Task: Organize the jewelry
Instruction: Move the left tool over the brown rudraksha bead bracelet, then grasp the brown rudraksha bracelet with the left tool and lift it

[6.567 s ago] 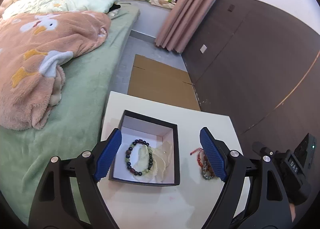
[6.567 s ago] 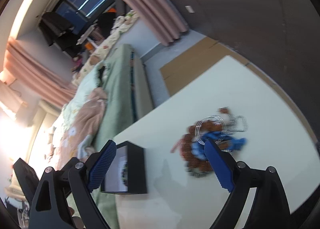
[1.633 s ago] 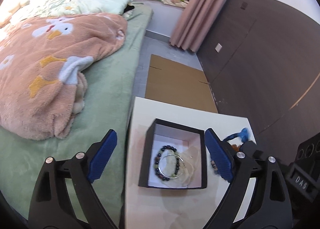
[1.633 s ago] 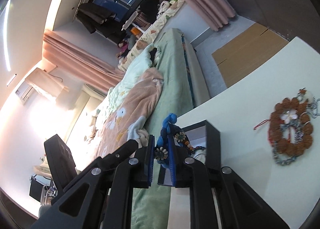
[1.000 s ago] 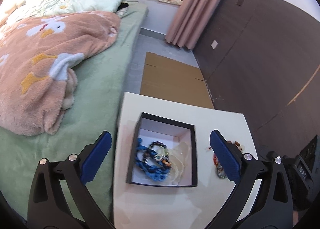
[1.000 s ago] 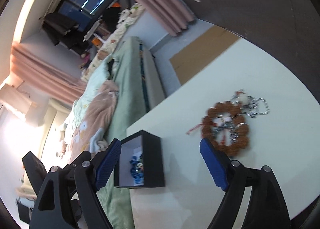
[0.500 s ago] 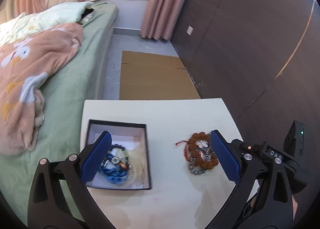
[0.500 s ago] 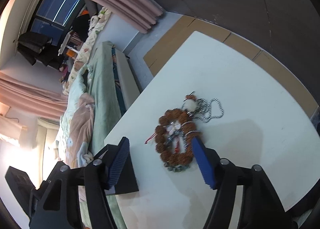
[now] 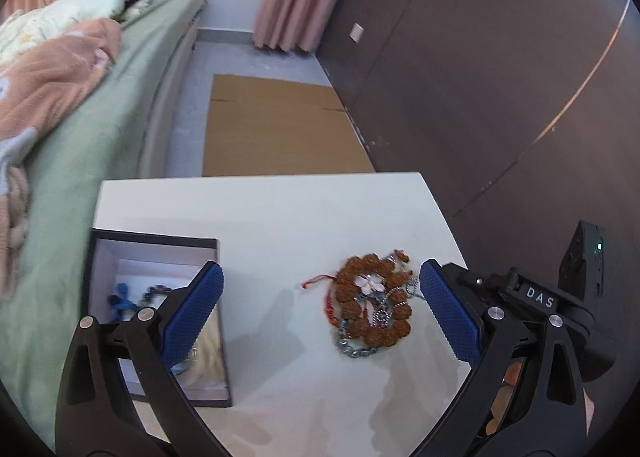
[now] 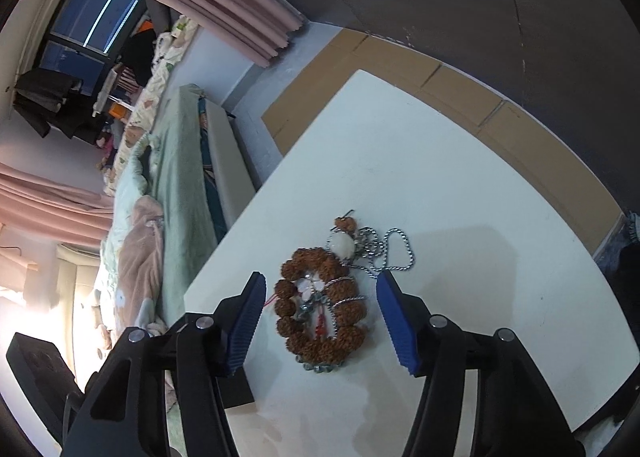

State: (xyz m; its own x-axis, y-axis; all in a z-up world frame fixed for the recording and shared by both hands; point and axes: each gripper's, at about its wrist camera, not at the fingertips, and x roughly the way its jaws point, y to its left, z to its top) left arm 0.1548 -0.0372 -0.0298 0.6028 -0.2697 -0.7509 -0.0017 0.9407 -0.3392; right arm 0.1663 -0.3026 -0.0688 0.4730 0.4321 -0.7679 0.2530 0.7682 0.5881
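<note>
Bracelet pile (image 10: 322,307) between right hand-held gripper (image 10: 322,323) pads

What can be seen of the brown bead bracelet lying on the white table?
The brown knobbly-bead bracelet lies flat on the white table as a closed ring of rough, seed-like beads. A pale flower charm sits inside the ring, with red cord and a silver ball chain tangled through and beside it, and a white bead at the far end. The open right tool frames it without touching. It lies right of the black box.
</note>
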